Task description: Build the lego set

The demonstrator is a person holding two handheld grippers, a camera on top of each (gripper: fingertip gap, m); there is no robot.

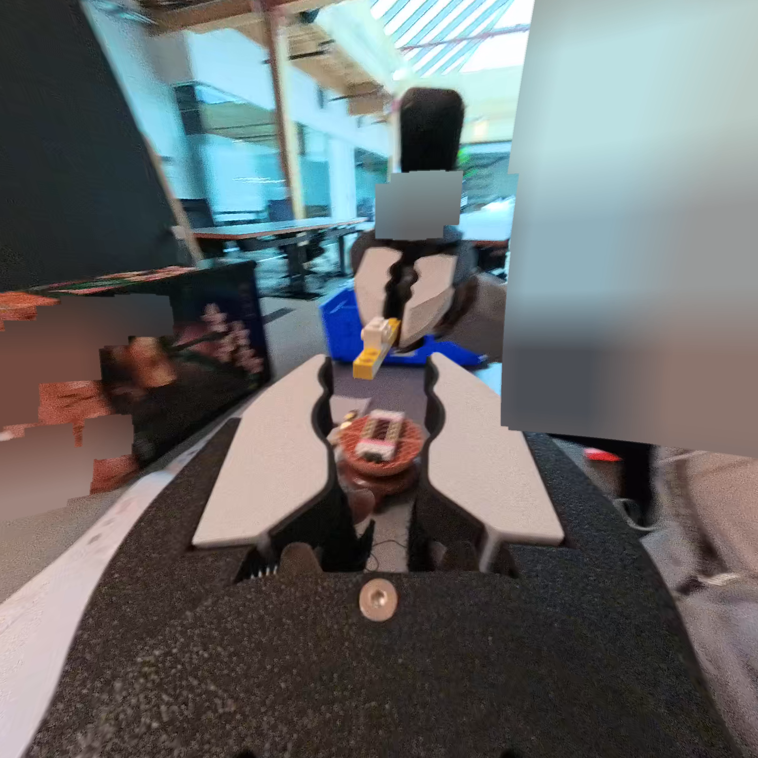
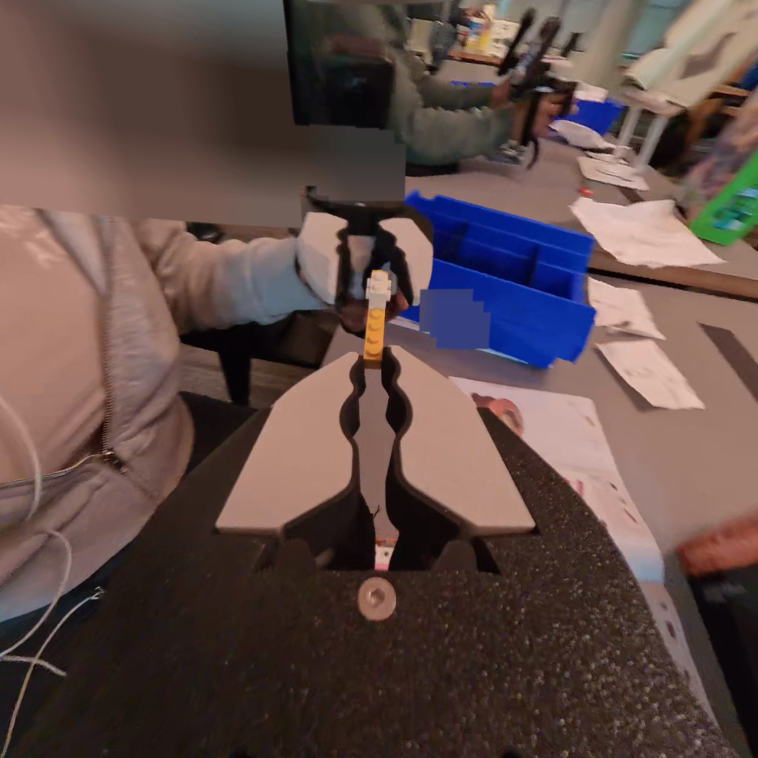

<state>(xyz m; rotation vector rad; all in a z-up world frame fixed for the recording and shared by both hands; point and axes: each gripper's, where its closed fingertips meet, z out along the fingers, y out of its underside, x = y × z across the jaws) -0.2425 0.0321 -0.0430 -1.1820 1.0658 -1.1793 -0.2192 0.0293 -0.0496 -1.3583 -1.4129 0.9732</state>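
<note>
Wide-apart left fingers point(image 1: 279, 443), empty, round brown base point(image 1: 379, 445) showing between them. Right fingers point(image 2: 303, 443) clamped on yellow strip point(image 2: 374, 334) with white brick point(image 2: 379, 292). Line up bumps, keep flat, push softly.

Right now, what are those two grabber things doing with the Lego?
A person is building Lego with a gripper in each hand. The right gripper is shut on one end of a yellow brick, held in the air, with a small white piece on its other end. The left gripper is open, and the round brown build shows between its fingers. The yellow brick is not on the build yet.
</note>
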